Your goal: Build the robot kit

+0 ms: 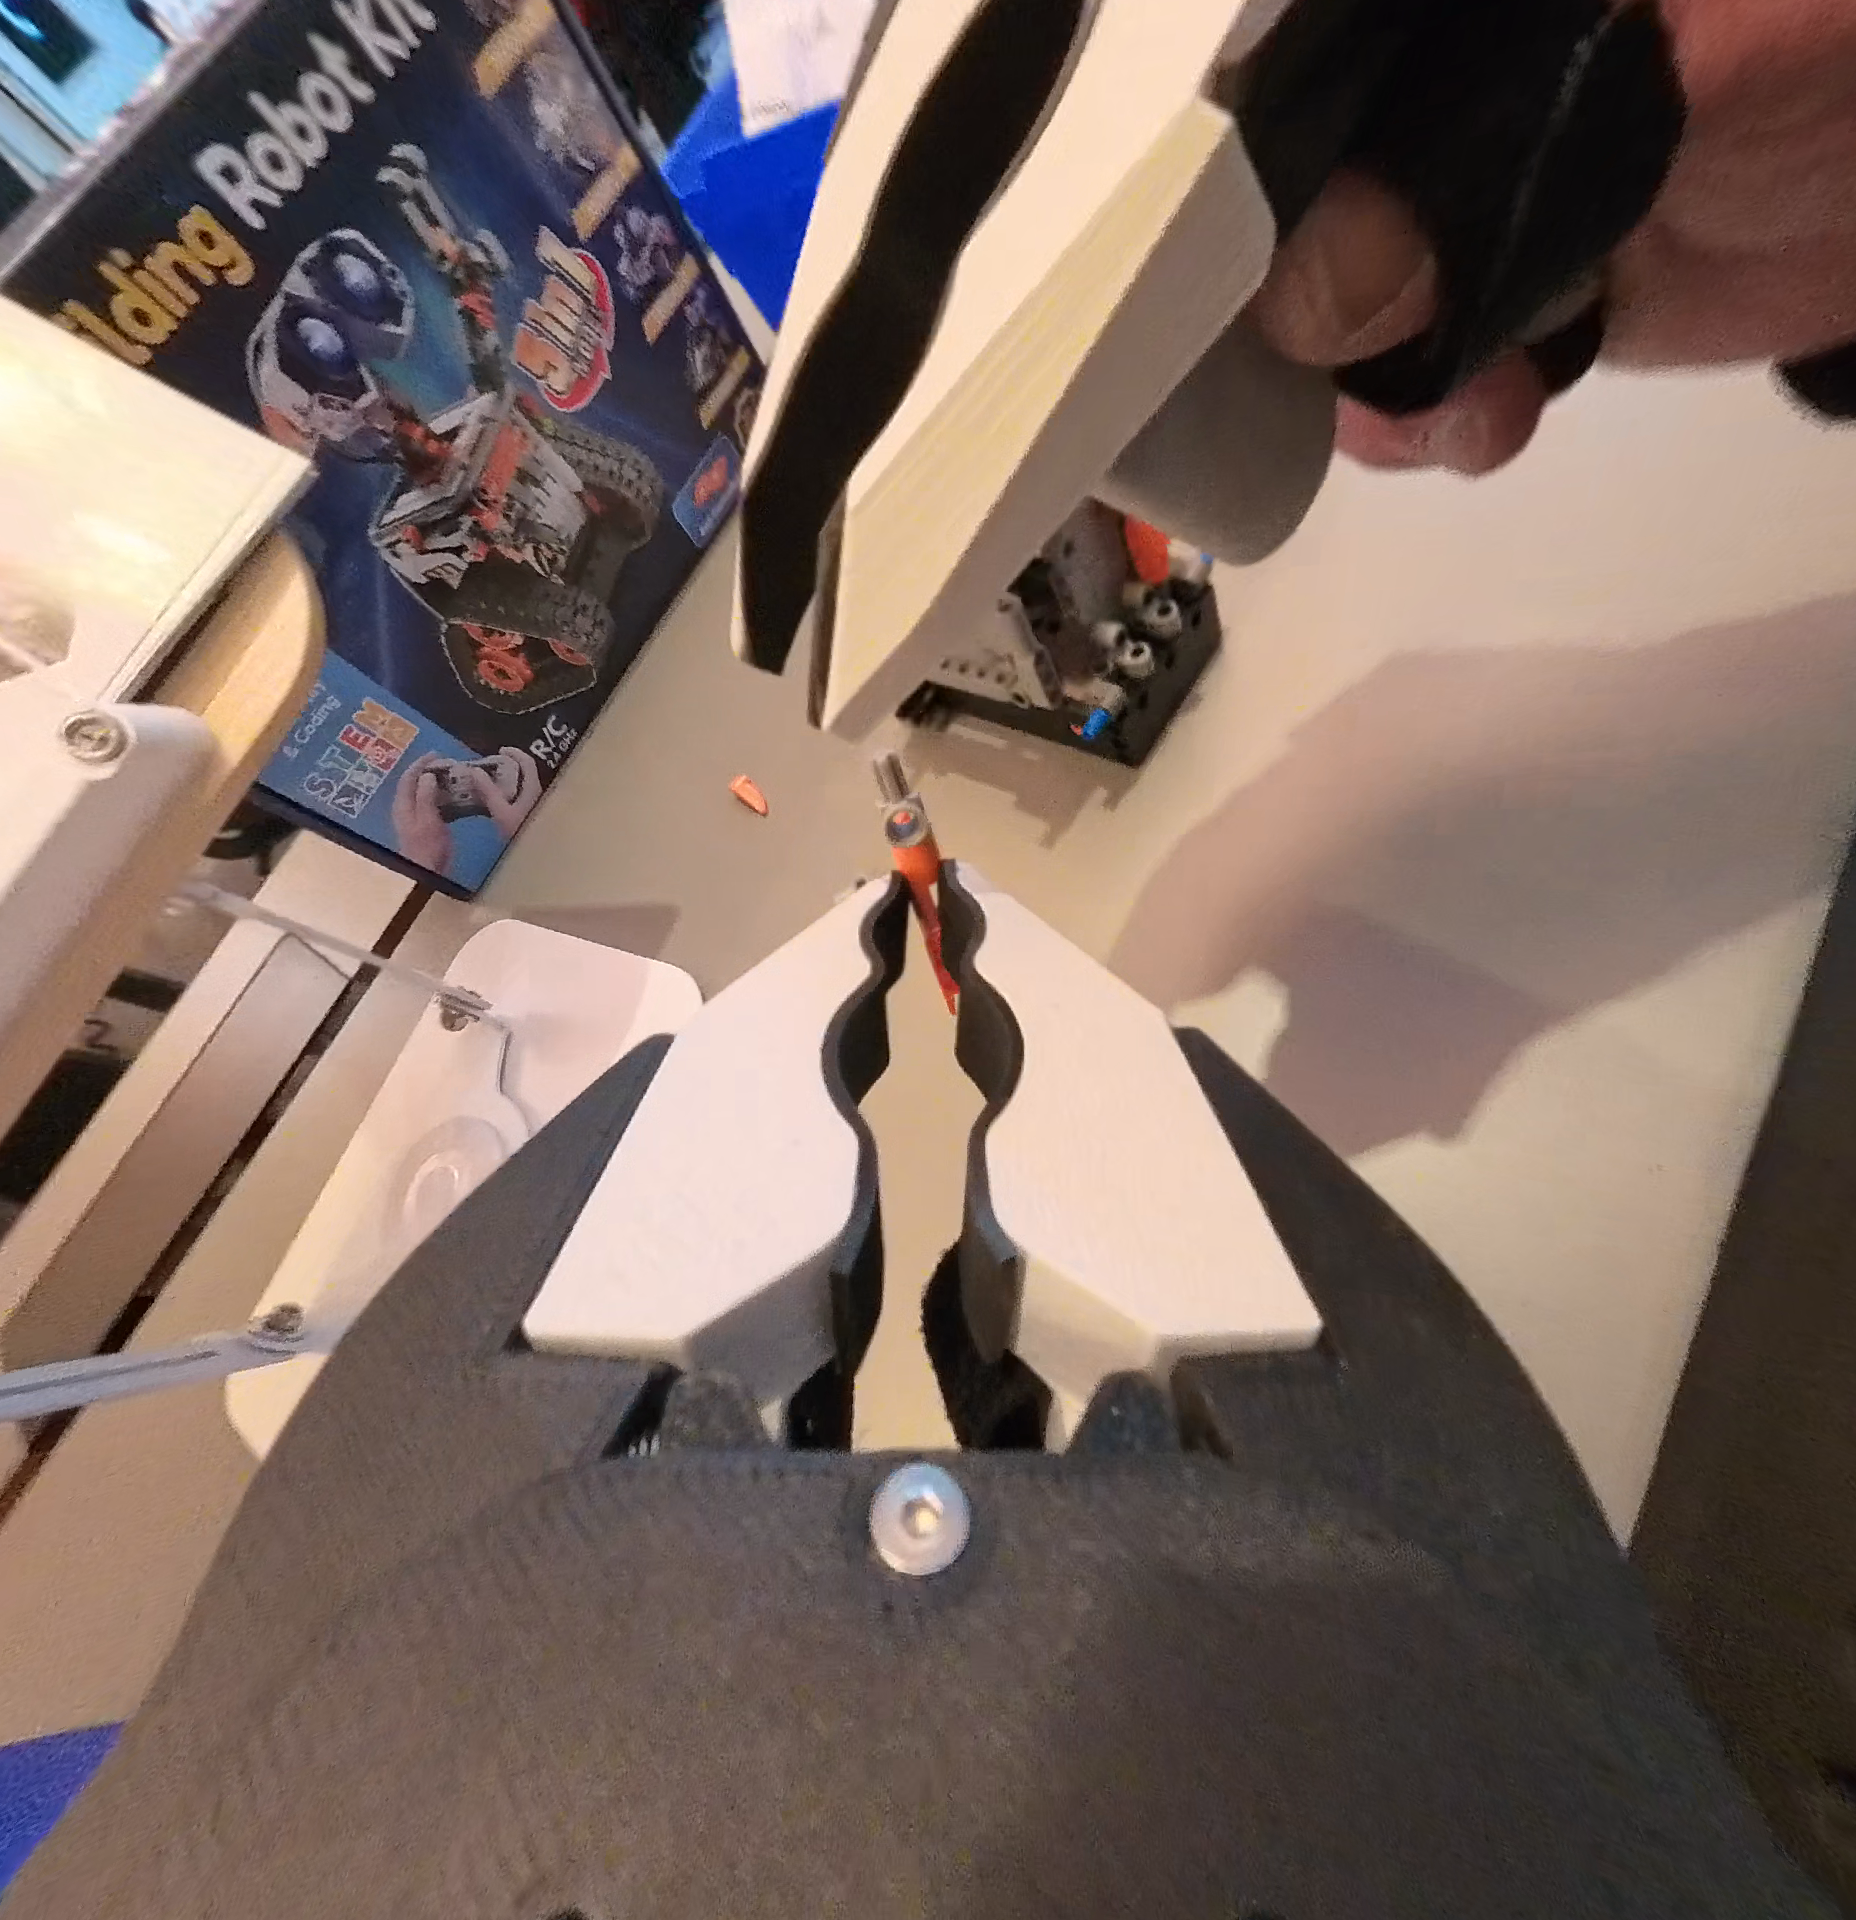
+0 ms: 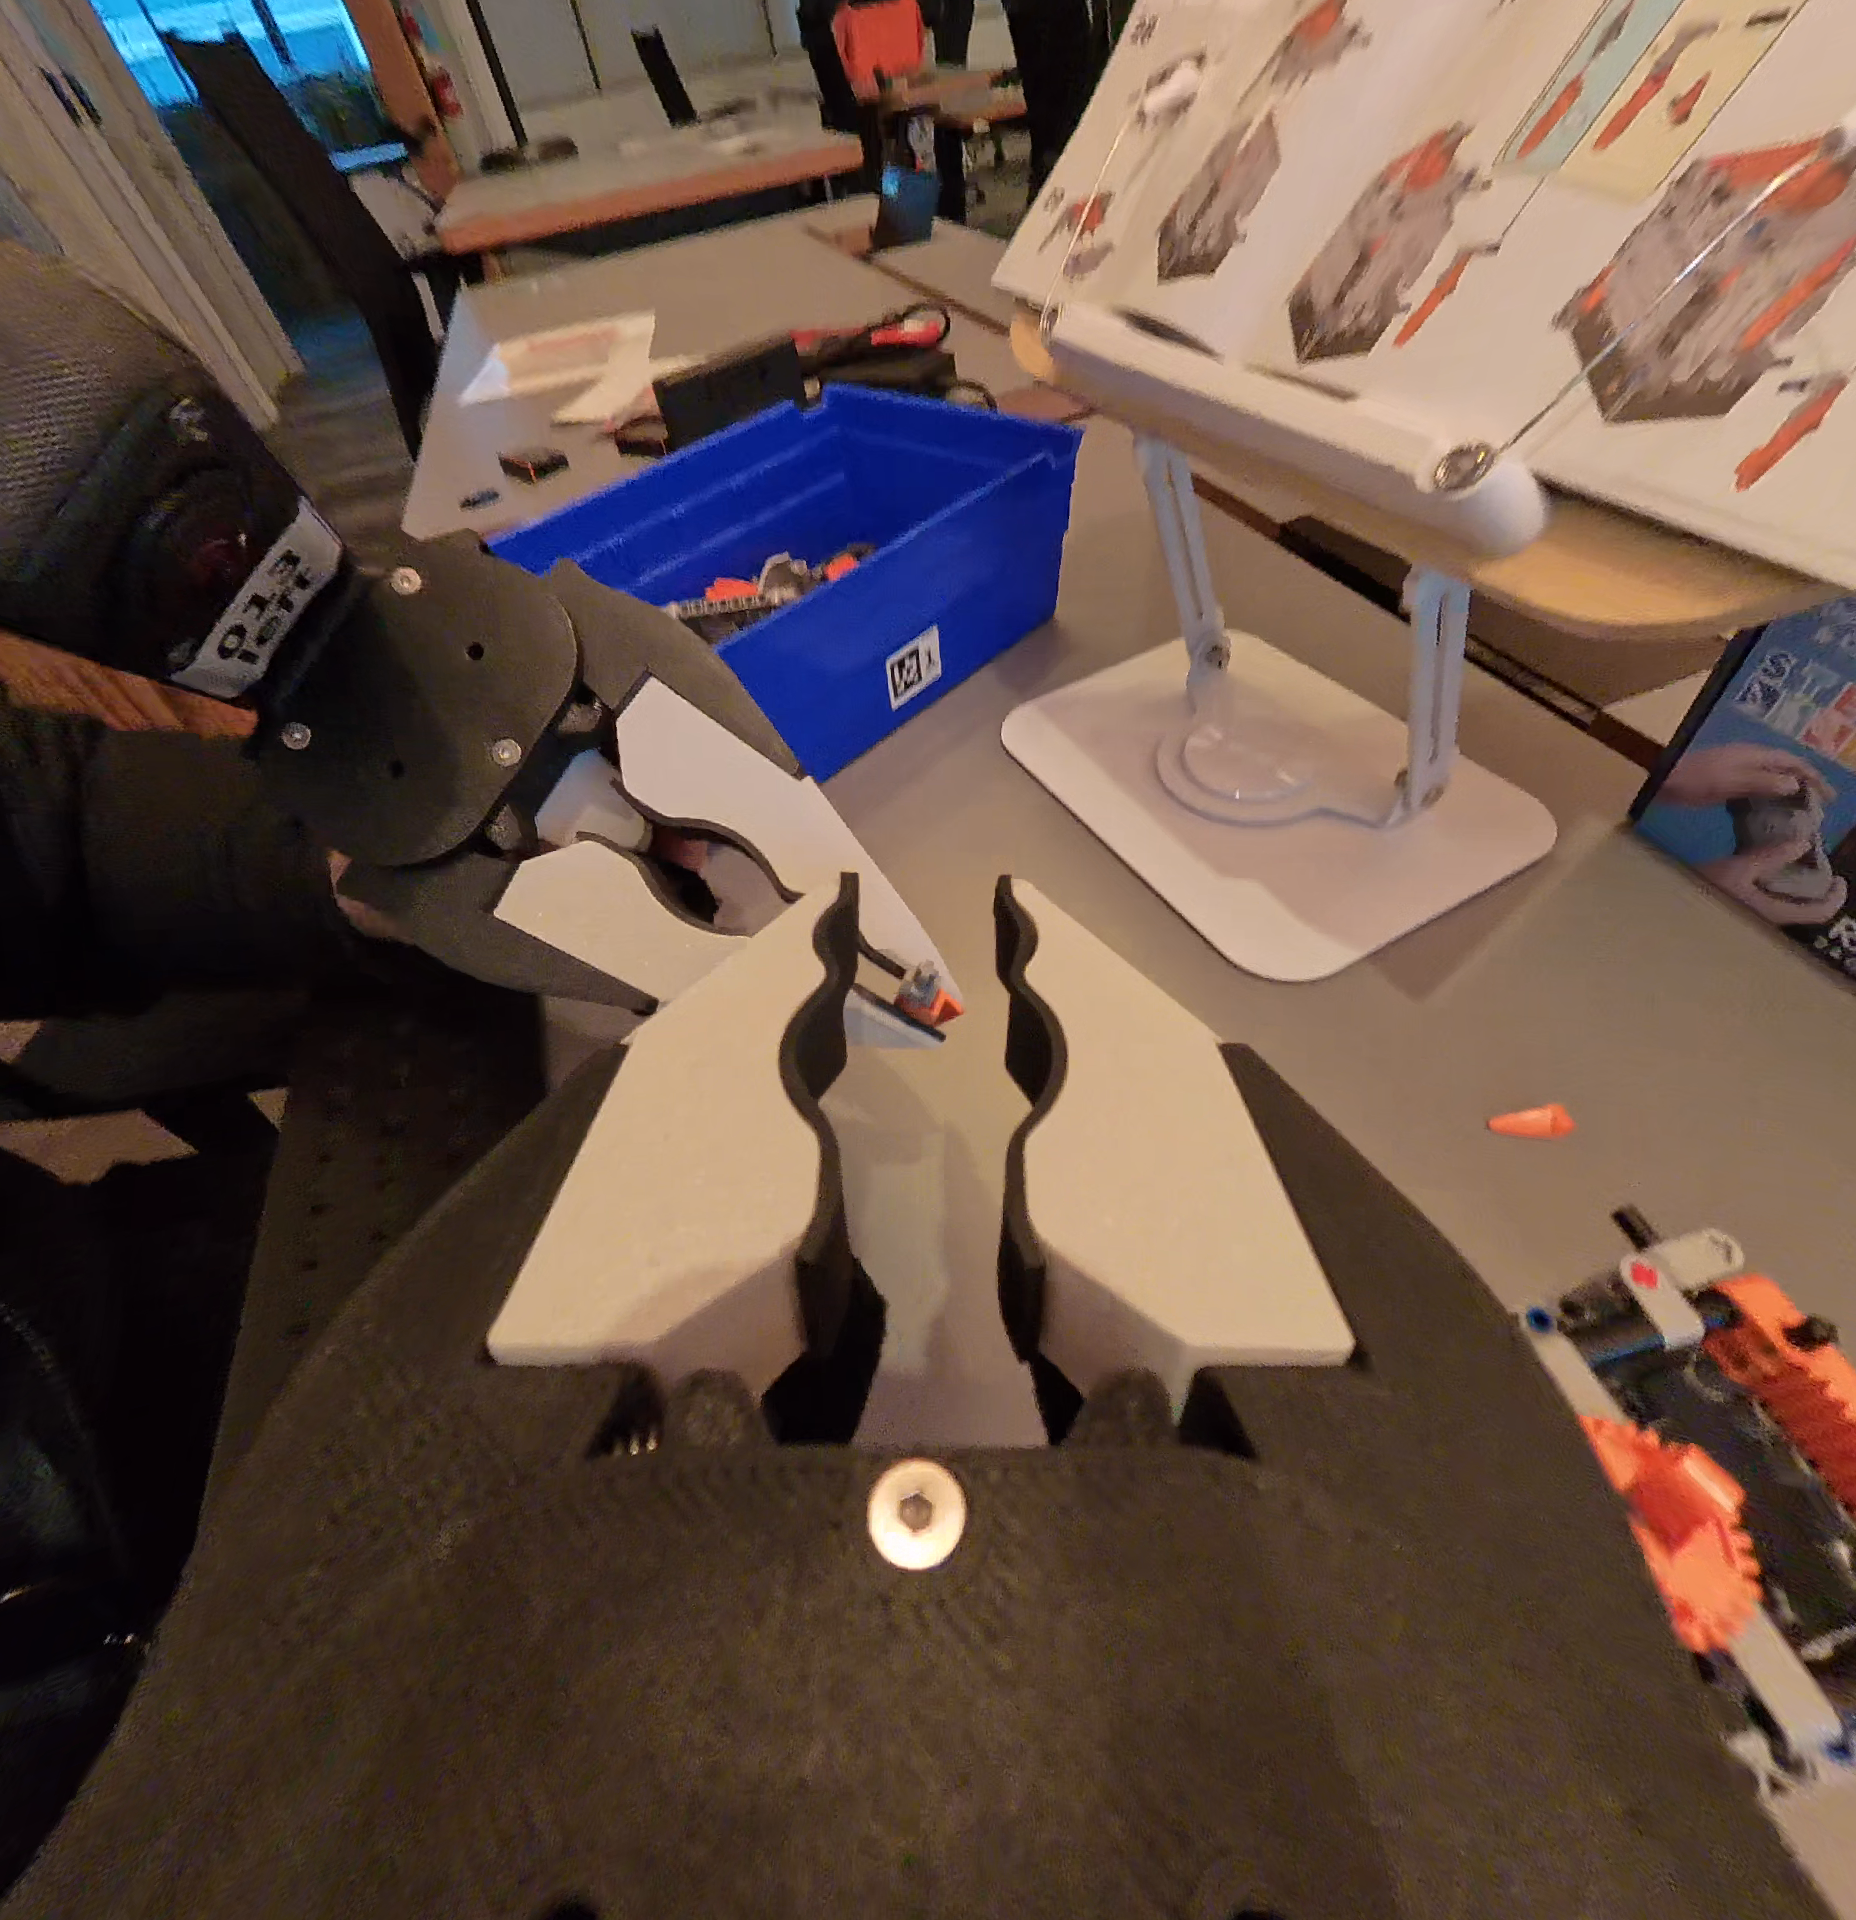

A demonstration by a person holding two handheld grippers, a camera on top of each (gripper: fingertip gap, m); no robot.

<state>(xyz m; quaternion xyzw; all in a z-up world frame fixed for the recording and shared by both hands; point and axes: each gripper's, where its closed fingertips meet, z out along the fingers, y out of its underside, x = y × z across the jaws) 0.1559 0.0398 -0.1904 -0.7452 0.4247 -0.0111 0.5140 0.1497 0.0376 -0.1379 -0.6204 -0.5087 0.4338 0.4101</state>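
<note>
My left gripper (image 1: 919,885) is shut on a small orange part (image 1: 916,860) with a grey pin piece (image 1: 900,805) sticking out past its tips, held above the table. My right gripper (image 2: 926,888) is open and empty. Its jaws stand on either side of the left gripper's tip (image 2: 924,1003), and the orange part (image 2: 939,1003) shows between them. In the left wrist view the right gripper (image 1: 799,691) comes down from above, held by a gloved hand (image 1: 1423,187), its tips just above the pin piece. A partly built black, grey and orange model (image 1: 1095,644) stands on the table beyond and also shows in the right wrist view (image 2: 1734,1455).
A loose orange piece (image 2: 1532,1122) lies on the grey table (image 2: 1319,1091). A blue bin (image 2: 903,623) holds several parts. A white book stand (image 2: 1288,821) carries an open instruction booklet (image 2: 1475,208). The kit's box (image 1: 436,468) stands behind the stand's base (image 1: 550,987). One gripper's finger ends stand about 5 cm off the other's.
</note>
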